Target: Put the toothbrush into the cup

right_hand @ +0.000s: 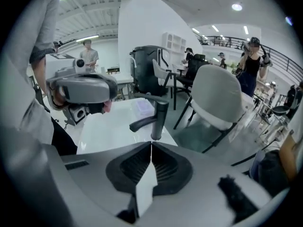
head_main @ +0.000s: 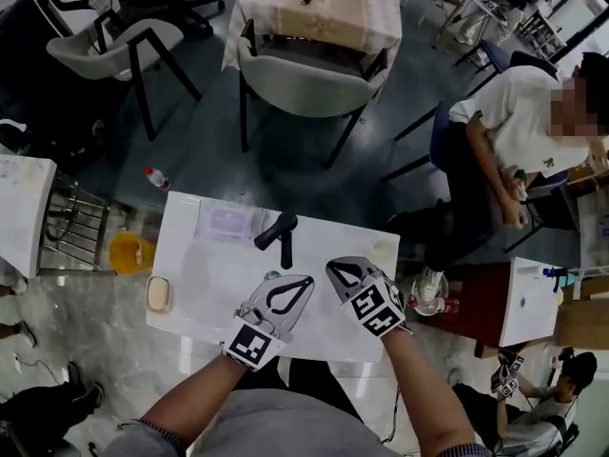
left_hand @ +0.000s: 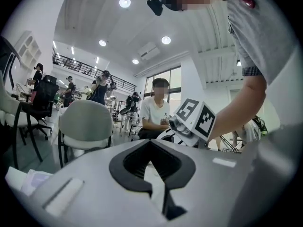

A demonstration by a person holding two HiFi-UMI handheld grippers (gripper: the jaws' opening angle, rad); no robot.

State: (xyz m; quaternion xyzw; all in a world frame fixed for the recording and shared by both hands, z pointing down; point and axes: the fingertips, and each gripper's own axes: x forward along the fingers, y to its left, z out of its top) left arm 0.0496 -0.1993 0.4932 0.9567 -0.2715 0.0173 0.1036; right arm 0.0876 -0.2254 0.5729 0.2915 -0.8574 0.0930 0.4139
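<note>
left gripper (head_main: pixel 306 281) and right gripper (head_main: pixel 333 268), jaws together and seemingly empty, hover above the white table (head_main: pixel 328 239).

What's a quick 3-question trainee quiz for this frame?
1. True or false: the right gripper holds something.
2. What stands on the table ahead of both grippers? A faucet; B kettle; C lamp.
3. Fill in: the jaws of the left gripper are ___.
Key: 1 false; 2 A; 3 shut.
</note>
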